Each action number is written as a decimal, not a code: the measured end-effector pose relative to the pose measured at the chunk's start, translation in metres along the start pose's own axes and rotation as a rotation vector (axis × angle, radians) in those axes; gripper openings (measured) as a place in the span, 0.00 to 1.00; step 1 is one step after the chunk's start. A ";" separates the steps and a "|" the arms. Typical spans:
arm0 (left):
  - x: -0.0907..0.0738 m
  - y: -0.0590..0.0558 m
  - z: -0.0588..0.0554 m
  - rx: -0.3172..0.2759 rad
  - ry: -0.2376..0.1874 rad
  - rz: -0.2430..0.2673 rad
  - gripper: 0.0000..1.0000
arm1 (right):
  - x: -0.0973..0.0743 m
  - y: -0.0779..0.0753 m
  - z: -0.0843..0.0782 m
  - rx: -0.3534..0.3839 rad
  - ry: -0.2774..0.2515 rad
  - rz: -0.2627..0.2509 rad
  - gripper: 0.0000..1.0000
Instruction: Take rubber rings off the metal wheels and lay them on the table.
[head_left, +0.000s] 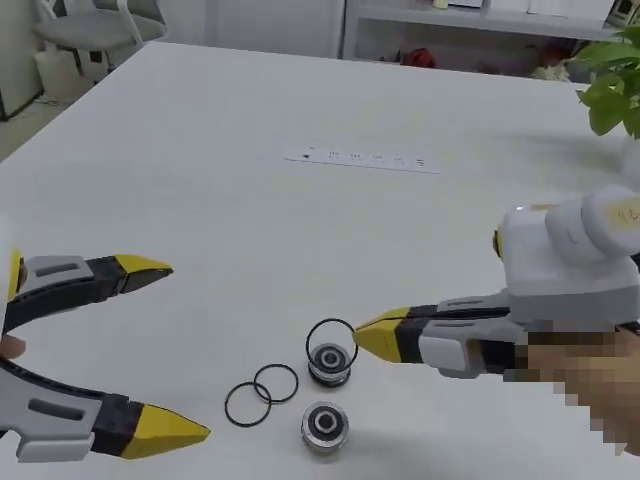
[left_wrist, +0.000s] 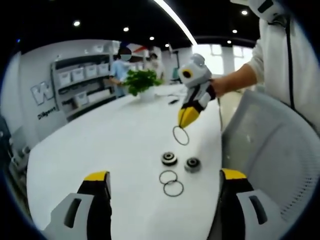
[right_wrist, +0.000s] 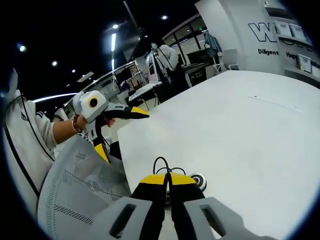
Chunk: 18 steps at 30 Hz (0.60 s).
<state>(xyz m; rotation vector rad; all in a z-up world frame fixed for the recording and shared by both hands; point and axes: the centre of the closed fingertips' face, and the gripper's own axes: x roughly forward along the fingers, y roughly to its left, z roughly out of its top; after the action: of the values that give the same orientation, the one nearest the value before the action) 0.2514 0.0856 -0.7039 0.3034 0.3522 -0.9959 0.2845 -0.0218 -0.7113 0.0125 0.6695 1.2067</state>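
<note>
Two metal wheels (head_left: 330, 364) (head_left: 325, 425) stand on the white table (head_left: 300, 230) close to its near edge. Left of them lie two loose black rubber rings (head_left: 275, 383) (head_left: 247, 404), overlapping slightly. My right gripper (head_left: 362, 338) is shut on a third ring (head_left: 330, 338), which hangs just above the farther wheel; the same ring (left_wrist: 181, 135) dangles from the right gripper (left_wrist: 188, 118) in the left gripper view. My left gripper (head_left: 165, 350) is held open to the left of the rings, with nothing in it.
A white power strip (head_left: 360, 158) lies across the middle of the table. A green plant (head_left: 612, 85) stands at the far right edge. Chairs and shelves are beyond the far side. A grey mesh chair (left_wrist: 270, 145) is next to the table's near edge.
</note>
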 end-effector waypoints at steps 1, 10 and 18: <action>-0.001 0.000 0.000 -0.001 0.000 0.003 0.91 | 0.000 0.000 0.000 0.000 0.000 0.001 0.00; -0.012 -0.005 -0.006 -0.016 0.006 0.014 0.92 | 0.010 0.009 0.003 -0.007 0.005 0.012 0.00; -0.021 -0.005 -0.011 -0.027 0.004 0.025 0.92 | 0.019 0.016 0.005 -0.013 0.015 0.028 0.00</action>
<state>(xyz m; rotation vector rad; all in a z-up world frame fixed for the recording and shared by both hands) 0.2352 0.1036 -0.7051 0.2851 0.3646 -0.9658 0.2772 0.0023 -0.7108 0.0019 0.6766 1.2388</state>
